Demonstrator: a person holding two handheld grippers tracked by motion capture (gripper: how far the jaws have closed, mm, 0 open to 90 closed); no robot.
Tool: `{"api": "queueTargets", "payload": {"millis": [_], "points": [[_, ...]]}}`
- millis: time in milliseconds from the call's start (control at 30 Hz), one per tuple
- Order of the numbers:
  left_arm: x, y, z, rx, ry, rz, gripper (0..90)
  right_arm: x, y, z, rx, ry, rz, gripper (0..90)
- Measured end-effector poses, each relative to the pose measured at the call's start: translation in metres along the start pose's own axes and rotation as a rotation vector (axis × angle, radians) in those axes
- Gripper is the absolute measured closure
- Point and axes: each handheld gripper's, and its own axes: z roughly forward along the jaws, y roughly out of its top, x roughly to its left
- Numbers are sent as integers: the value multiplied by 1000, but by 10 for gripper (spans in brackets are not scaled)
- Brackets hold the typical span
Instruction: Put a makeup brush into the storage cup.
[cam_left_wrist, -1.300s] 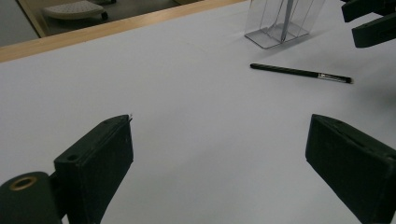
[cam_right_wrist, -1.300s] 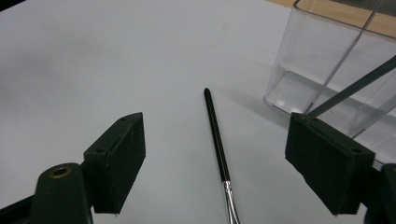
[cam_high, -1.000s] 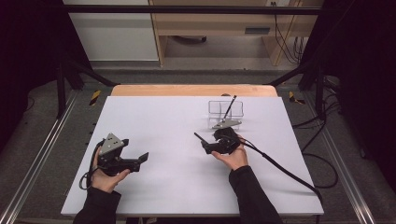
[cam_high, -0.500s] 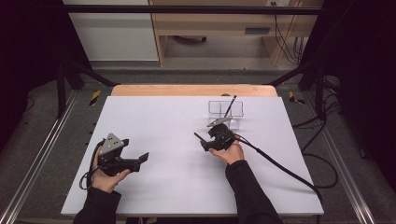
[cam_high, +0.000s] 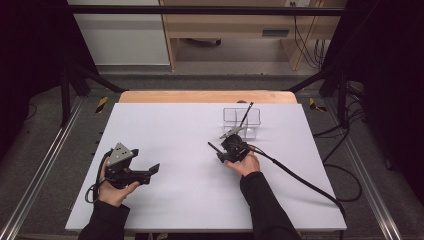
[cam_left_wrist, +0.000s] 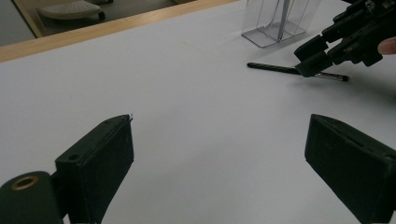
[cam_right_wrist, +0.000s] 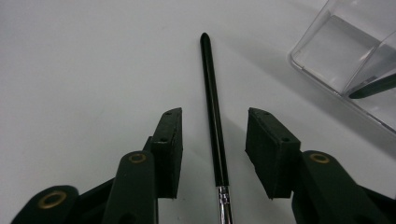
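You are at a white bench (cam_high: 165, 130), a gripper in each hand. Your right gripper (cam_high: 226, 150) sits right of the bench's middle, lowered over a thin black brush (cam_right_wrist: 212, 107) that lies flat on the surface. In the right gripper view the brush handle runs straight up between the two jaws, its pointed tip away from you and its metal ferrule at the bottom edge. The jaws have just been closing around it, but a gap shows on both sides of the handle, so the pads do not press on it. Just beyond this gripper, toward the far edge, stands a clear holder (cam_high: 242, 118) with compartments; a second dark brush (cam_high: 245, 114) leans in it, tilted to the right. In the left gripper view the flat brush (cam_left_wrist: 280, 69) lies across the bench near the base of the holder (cam_left_wrist: 278, 21), with the right gripper (cam_left_wrist: 314, 57) above it. Your left gripper (cam_high: 150, 171) rests left of the middle, well apart from the brush, its jaws spread wide with nothing between them but bare bench. A black cable (cam_high: 300, 179) trails from the right gripper toward the bench's near right corner.
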Motion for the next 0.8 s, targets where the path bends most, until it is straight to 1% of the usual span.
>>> {"api": "queueTargets", "payload": {"millis": [167, 267, 367, 500, 533, 600, 800], "points": [[0, 0, 0, 0, 0, 0, 72, -1, 0, 1, 14, -4, -1, 640], [0, 0, 0, 0, 0, 0, 72, 0, 0, 1, 21, -1, 7, 671], [0, 0, 0, 1, -1, 0, 72, -1, -1, 3, 26, -6, 1, 702], [0, 0, 0, 0, -1, 0, 73, -1, -2, 4, 39, -5, 3, 731], [0, 0, 0, 0, -1, -1, 73, 0, -2, 4, 43, -5, 10, 738], [0, 0, 0, 0, -1, 0, 74, -1, -2, 5, 49, -7, 4, 749], [0, 0, 0, -2, -2, -1, 74, -1, -2, 6, 50, 3, 14, 786]]}}
